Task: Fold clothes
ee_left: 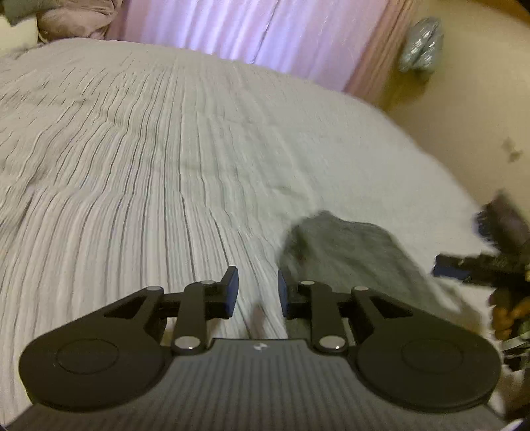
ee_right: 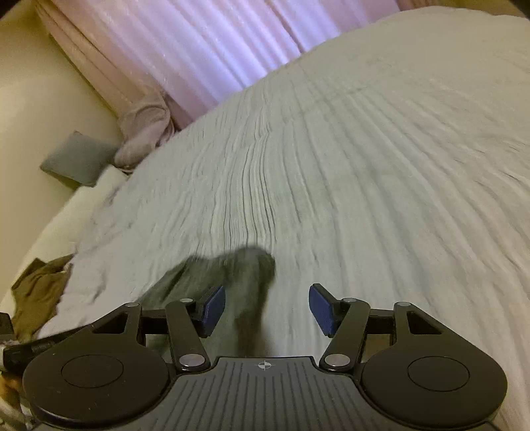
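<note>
A small dark grey garment lies crumpled on the pale ribbed bedspread. In the left wrist view it sits just right of and beyond my left gripper, whose blue pads stand apart with only bedspread showing between them. In the right wrist view the same grey garment lies under and between the jaws of my right gripper, nearer the left pad; the pads stand wide and do not press on it. That right gripper also shows blurred at the right edge of the left wrist view, with a hand below it.
Pink curtains hang behind the bed. A grey cushion and a pink bundle lie by the wall at the bed's far corner. An olive cloth lies off the bed's left edge. The bedspread stretches wide ahead.
</note>
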Tool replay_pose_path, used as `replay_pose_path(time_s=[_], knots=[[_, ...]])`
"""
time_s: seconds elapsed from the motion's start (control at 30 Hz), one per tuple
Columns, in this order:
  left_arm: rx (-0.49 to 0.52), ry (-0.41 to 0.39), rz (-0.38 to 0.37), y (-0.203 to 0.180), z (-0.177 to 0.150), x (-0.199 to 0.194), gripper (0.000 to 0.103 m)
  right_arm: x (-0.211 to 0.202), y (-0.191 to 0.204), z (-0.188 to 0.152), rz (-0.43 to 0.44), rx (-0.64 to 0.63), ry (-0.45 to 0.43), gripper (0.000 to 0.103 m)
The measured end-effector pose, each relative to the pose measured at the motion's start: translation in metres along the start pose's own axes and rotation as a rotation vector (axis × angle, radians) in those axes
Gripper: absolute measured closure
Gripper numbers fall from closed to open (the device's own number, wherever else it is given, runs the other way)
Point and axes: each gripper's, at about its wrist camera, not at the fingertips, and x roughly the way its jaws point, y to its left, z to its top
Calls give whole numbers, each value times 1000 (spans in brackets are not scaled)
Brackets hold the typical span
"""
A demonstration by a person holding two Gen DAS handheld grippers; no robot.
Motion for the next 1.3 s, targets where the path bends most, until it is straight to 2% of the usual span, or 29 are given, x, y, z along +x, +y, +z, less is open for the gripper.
replay_pose_path(time_s=[0.13, 0.23, 0.33, 0.4, 0.53, 0.67, 0.73, 0.9, 0.97, 1.0, 1.17, 1.3], knots=[[45, 41, -57, -20, -34, -30, 84, -58, -7, -57, 12, 88, -7, 43], [76, 73, -50, -27, -45, -29, 96, -93, -5, -91, -5, 136, -28, 43], [69, 70, -37, -28, -51, -30, 97, -113, -2, -111, -14, 179, -4, 43], [59, 67, -41, -26, -52, -30, 103, -122, -2, -117, -17, 184, 5, 43], [51, 24, -40, -28, -54, -44, 103, -135, -1, -121, -29, 190, 11, 43], [58, 26, 45, -21, -62, -51, 103, -141, 8, -125, -34, 181, 18, 43], [62, 68, 95, -17, -71, -46, 103, -145, 12, -130, -29, 178, 24, 43], [-119, 13, 0, -11, -87, -77, 103, -164, 15, -147, 23, 227, 30, 43], [-170, 0, -43, -11, -95, -91, 95, -172, 13, -157, 65, 271, 46, 43], [-183, -3, -50, -12, -98, -96, 90, -175, 13, -162, 85, 294, 56, 43], [-171, 12, -43, -14, -108, -109, 90, -181, 12, -185, 159, 391, 98, 43], [-154, 39, -45, -17, -110, -101, 90, -176, 19, -193, 189, 412, 99, 44]])
